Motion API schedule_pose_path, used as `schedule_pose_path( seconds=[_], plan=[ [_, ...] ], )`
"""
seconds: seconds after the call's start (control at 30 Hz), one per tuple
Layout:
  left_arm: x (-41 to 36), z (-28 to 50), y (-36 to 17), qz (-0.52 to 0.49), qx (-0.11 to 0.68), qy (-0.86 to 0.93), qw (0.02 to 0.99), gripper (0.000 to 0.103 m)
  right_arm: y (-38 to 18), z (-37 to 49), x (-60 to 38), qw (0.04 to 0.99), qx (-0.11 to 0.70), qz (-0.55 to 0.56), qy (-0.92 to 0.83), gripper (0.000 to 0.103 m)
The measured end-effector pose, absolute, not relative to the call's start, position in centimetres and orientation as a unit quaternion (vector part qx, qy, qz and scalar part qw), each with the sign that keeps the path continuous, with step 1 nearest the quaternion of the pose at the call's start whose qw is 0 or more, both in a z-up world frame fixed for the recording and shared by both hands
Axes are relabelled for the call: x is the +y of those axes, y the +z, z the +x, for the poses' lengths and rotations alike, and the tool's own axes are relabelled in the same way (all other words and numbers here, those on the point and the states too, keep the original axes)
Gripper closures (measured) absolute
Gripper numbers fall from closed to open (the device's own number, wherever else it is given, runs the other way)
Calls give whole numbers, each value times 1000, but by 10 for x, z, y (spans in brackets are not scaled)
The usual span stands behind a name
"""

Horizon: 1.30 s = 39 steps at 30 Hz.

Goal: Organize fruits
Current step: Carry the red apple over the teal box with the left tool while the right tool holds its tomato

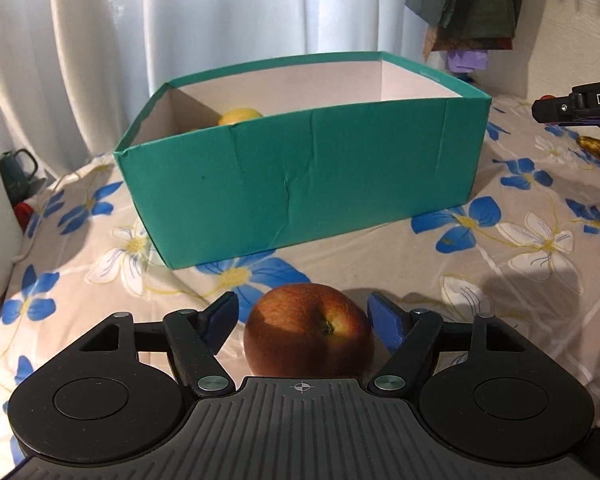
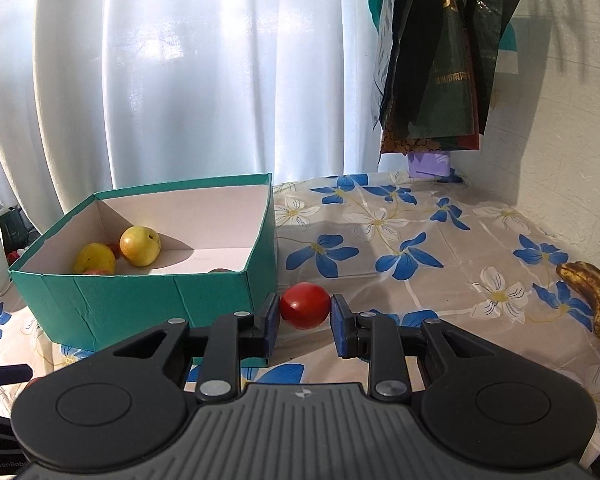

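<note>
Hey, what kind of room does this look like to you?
Probably a room in a home: a floral cloth covers the table, white curtains hang behind it, and bags hang on the wall.

A teal cardboard box (image 2: 140, 300), open-topped with a pale inside and creased front wall, stands toward the left side of the flower-patterned surface (image 2: 420, 240), near its far edge. Inside, against the left wall, lie two yellow round fruits (image 2: 140, 246), close together, with small glimpses of red fruit low beside them and at the near wall. A red-and-yellow apple (image 1: 308, 330) sits on the surface in front of the box, stem dimple facing up and to the right. A smooth red round fruit (image 2: 305, 306) rests just beside the box's near right corner. A brown-spotted banana (image 2: 594, 298) lies near the right edge, curved.
</note>
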<state>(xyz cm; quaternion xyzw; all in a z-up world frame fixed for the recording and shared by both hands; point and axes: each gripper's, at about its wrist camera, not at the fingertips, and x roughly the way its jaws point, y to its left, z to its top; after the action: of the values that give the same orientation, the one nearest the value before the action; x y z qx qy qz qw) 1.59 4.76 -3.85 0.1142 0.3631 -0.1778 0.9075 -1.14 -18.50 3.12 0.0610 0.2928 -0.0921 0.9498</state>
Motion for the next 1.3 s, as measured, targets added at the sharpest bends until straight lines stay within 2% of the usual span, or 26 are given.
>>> schedule_pose_path(
  seconds=[0.4, 0.67, 1.1, 1.3],
  plan=[
    [46, 21, -62, 119, 385, -185, 896, 28, 36, -16, -181, 951, 288, 56, -97, 77],
    [43, 16, -53, 125, 380, -165, 902, 29, 40, -17, -177, 952, 284, 52, -96, 77],
    [31, 56, 68, 74, 325, -94, 938, 29, 61, -21, -165, 962, 258, 46, -78, 77],
    [16, 93, 96, 65, 300, -69, 949, 29, 76, -17, -159, 968, 238, 44, -65, 77]
  ],
)
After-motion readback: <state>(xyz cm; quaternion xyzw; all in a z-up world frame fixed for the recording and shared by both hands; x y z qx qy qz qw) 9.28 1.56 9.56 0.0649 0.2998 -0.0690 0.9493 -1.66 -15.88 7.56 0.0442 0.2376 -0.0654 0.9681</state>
